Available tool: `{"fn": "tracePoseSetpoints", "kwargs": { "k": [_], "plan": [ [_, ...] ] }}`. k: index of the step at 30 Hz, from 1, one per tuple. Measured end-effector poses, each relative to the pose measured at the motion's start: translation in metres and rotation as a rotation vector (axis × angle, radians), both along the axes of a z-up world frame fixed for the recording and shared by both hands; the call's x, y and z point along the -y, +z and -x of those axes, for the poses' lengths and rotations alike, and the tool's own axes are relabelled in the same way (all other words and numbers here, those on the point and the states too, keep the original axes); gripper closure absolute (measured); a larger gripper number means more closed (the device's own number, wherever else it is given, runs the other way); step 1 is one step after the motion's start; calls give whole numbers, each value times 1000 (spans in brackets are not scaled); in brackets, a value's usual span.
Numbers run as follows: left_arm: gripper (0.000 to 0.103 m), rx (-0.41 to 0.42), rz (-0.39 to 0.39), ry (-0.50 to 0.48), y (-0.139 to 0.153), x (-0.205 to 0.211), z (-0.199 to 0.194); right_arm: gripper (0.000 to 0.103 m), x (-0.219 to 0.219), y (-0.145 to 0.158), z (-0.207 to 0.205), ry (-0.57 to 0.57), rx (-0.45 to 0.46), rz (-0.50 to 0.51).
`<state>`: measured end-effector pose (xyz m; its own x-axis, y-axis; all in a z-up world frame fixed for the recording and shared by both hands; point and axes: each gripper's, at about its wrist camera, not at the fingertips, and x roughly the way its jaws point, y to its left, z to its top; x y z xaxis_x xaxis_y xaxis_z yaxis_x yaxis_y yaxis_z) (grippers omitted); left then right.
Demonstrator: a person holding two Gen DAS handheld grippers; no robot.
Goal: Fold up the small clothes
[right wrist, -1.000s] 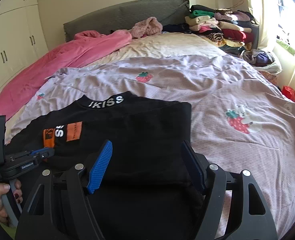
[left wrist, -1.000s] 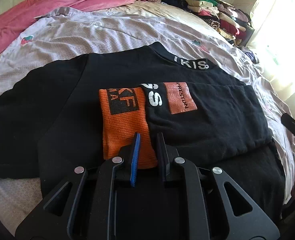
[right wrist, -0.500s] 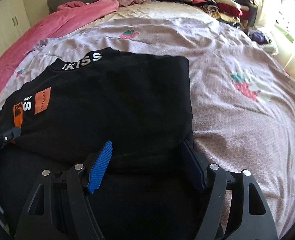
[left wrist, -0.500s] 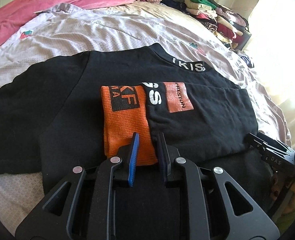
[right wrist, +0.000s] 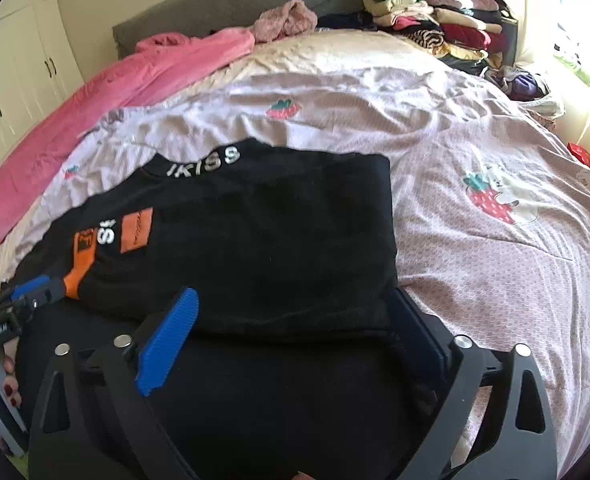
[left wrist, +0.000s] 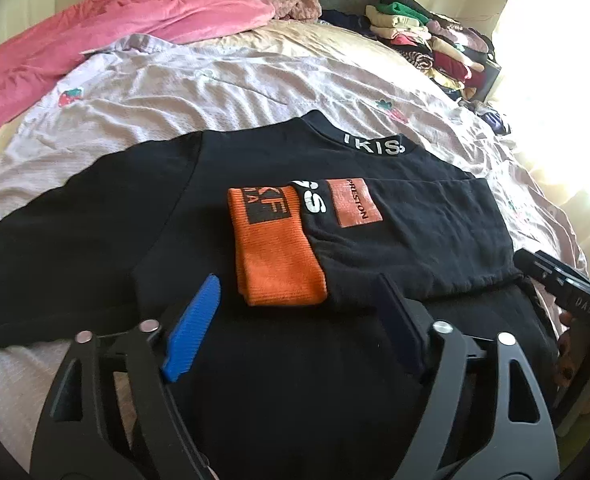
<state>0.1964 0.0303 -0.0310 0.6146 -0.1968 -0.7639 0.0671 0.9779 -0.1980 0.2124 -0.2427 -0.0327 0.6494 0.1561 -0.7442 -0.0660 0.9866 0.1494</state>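
My black shirt (left wrist: 395,240) lies flat on the bed (left wrist: 215,92), neck band toward the headboard. One sleeve is folded across the body, so that its orange cuff (left wrist: 275,260) rests on the chest beside the printed patch. I judge this the first side fold, laid inward to narrow the shirt; the other sleeve (left wrist: 75,240) lies spread out to the side, not yet folded.

My left hand-held gripper (left wrist: 299,312) hangs just short of the cuff's near end. Its jaws have just been opening and now stand wide, with nothing pinched between them; the cuff lies free on the cloth beyond the blue pad (left wrist: 193,328). I judge that the sleeve has been let go here so that it stays where it was laid.

My right hand-held gripper (right wrist: 295,328) hangs over the near edge of the folded layer, close to the shirt's right side. Its jaws have also just been opening and stand very wide; black cloth lies below and between them, but the pads do not press on it.

Both tools point forward and steeply down at the bed, side by side, each visible at the edge of the other's view. The hem nearest me awaits folding.
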Motion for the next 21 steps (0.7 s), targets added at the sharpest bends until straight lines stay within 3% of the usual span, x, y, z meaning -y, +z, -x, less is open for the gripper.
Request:
{"fn": "tracePoseSetpoints", "kwargs": {
  "k": [7,21],
  "plan": [
    [10,46,-19,39,18,-13,16,6,-1,7,10,1,9,-46],
    [10,85,-14,124,37,-47,33,5,-32,26,39,34,57,-17]
  ]
}}
